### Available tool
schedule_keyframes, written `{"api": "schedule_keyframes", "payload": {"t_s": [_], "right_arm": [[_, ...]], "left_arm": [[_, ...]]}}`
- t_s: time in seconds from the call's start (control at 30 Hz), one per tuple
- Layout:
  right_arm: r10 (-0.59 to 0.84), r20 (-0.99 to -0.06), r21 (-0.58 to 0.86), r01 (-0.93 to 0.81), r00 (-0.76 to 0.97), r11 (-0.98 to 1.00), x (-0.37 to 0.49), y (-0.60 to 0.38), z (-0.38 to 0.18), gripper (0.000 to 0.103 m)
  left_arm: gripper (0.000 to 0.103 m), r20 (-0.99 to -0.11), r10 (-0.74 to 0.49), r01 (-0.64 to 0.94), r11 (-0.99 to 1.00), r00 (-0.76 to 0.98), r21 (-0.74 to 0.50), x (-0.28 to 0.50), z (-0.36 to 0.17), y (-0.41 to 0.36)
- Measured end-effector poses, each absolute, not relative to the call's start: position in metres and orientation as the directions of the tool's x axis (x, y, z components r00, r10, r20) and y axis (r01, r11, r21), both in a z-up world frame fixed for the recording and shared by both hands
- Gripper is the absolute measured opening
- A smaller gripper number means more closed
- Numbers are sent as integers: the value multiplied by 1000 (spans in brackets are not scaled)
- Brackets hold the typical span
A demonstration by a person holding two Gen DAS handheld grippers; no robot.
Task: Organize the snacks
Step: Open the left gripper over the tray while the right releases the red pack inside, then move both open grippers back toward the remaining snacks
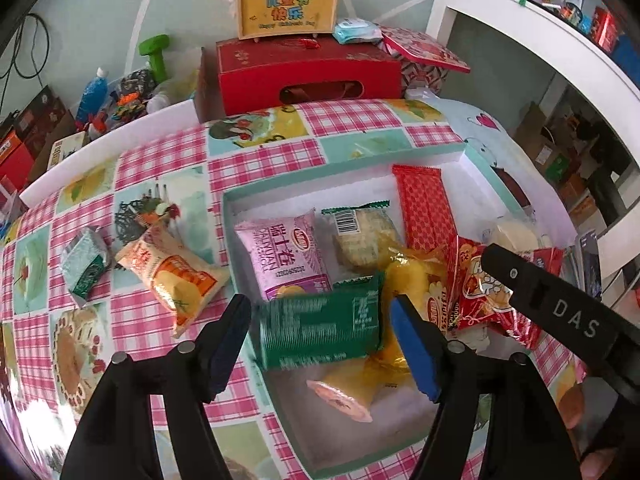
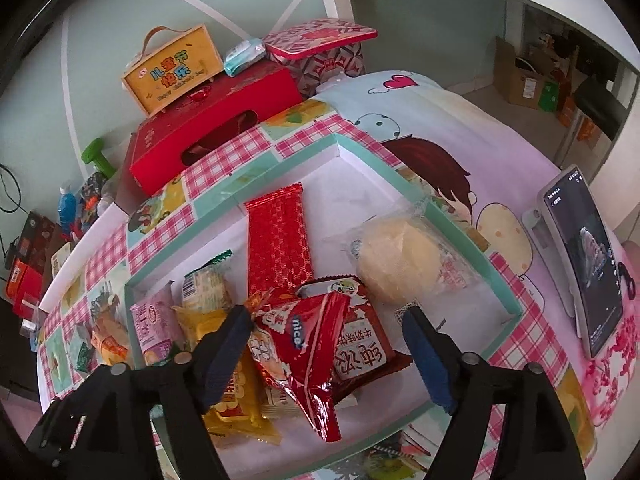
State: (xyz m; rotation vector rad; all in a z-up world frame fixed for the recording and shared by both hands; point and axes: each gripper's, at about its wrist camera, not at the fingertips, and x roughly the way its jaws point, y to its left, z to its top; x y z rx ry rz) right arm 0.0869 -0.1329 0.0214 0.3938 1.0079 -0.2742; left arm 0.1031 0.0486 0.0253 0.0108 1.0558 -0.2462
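We see a lived-in home room: a checked tablecloth (image 1: pixel 160 168), stacked gift boxes (image 1: pixel 308 76) against the wall, cardboard cartons (image 2: pixel 520 76) on the floor.

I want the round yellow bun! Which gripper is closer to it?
The right gripper. The round yellow bun lies just ahead of its open fingers, slightly right. The left gripper hovers over the box's other end, by a green packet.

The tablecloth (image 1: pixel 168 168) was pink-and-white check broken by pale picture squares, and the box (image 2: pixel 452 224) had a mint-green rim round a white floor. In it lay a dark green packet (image 1: pixel 320 326), a lilac one (image 1: pixel 280 252) and a red wrapper (image 2: pixel 278 236) with a fine gold lattice.
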Motion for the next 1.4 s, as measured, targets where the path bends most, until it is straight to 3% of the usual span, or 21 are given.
{"api": "schedule_keyframes", "payload": {"t_s": [0.17,0.6,0.67,0.7,0.8,1.4], "right_arm": [[-59,-861,174,401,505,899,86,-131,22,87],[-54,-834,154,325,549,933,88,-106,36,88],[-49,-835,149,311,548,939,89,-102,36,93],[-51,-835,144,308,548,940,89,-101,35,102],[-66,-833,129,310,550,942,90,-99,36,103],[-61,-804,119,261,591,958,85,-79,52,103]], "left_arm": [[80,-868,-195,168,977,457,-131,103,30,60],[83,-881,-114,-112,976,458,-185,113,33,121],[86,-886,-101,-147,972,453,-186,114,30,130],[89,-888,-97,-159,970,449,-186,115,29,133],[96,-893,-87,-192,963,442,-189,116,25,140],[96,-898,-58,-182,972,435,-151,112,26,148]]}}
